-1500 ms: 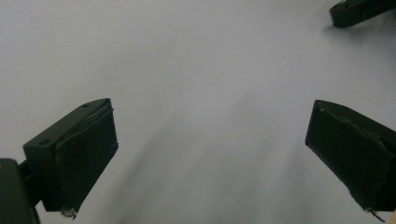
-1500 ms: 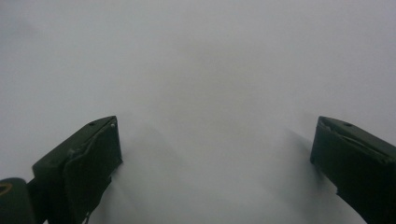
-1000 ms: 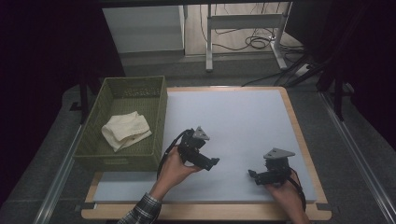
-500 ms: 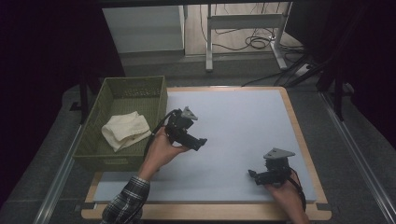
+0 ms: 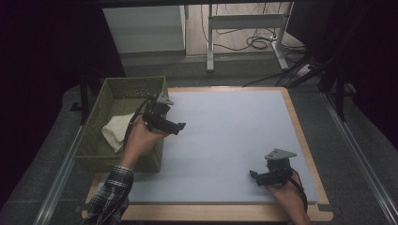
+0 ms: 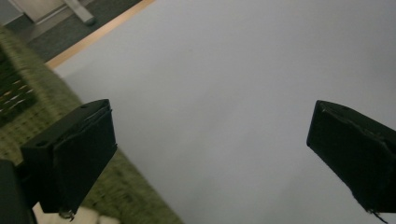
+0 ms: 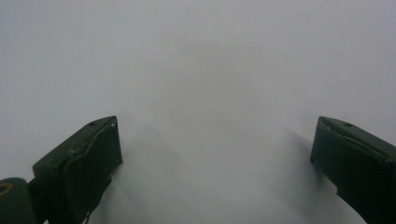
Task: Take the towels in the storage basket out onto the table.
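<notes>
Inside the green woven basket [image 5: 123, 96] lies a crumpled cream cloth [image 5: 115, 131], soft folds, no readable writing. Left gripper [image 5: 174, 125] hangs over the basket's right rim, jaws spread wide, empty. Right gripper [image 5: 256, 176], far right of basket, jaws spread, empty.

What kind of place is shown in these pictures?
Probably a lab or recording workspace: a table with a pale mat, a green basket holding a cloth, dark surroundings, and cables on the floor behind.
</notes>
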`<state>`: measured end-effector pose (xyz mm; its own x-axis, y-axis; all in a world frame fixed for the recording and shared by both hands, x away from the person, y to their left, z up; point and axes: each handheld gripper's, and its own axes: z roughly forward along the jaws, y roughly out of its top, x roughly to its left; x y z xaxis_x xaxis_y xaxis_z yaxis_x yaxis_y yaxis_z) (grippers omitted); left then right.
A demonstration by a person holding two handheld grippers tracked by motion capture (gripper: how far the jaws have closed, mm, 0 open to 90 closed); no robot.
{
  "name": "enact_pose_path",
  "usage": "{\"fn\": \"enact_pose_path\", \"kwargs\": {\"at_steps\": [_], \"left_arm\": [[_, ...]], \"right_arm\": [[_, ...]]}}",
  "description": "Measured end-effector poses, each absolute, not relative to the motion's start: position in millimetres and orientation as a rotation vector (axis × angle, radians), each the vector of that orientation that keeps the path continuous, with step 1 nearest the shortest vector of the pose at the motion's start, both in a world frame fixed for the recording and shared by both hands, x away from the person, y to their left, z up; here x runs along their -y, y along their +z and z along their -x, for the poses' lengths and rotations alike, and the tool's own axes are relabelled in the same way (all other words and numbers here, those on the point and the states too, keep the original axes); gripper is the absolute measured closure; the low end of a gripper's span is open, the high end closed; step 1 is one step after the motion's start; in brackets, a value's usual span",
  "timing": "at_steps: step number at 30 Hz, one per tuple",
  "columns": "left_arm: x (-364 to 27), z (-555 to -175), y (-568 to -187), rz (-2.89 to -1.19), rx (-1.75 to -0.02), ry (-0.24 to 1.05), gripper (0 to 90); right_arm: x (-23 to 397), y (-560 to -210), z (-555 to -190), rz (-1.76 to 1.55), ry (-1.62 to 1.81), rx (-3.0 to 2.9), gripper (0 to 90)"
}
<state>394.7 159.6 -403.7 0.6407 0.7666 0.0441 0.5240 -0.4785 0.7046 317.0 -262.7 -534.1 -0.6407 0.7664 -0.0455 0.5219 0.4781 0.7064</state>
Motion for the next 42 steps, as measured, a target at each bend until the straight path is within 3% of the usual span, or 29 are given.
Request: {"fn": "enact_pose_path", "kwargs": {"at_steps": [15,26,42], "left_arm": [[-234,-411,-406,-2.118,-1.201,0.502,1.6],[-278,-431,-441,-2.175,-1.386,0.468,1.5],[-315,-463,-497,-2.29,-1.736,0.224,2.4]], "right_arm": [[263,-534,-317,-1.083,0.953,-2.374,1.9],[263,-534,-317,-1.084,0.954,-2.374,1.9],[263,-534,-317,-1.084,0.955,-2.373,2.0]]}}
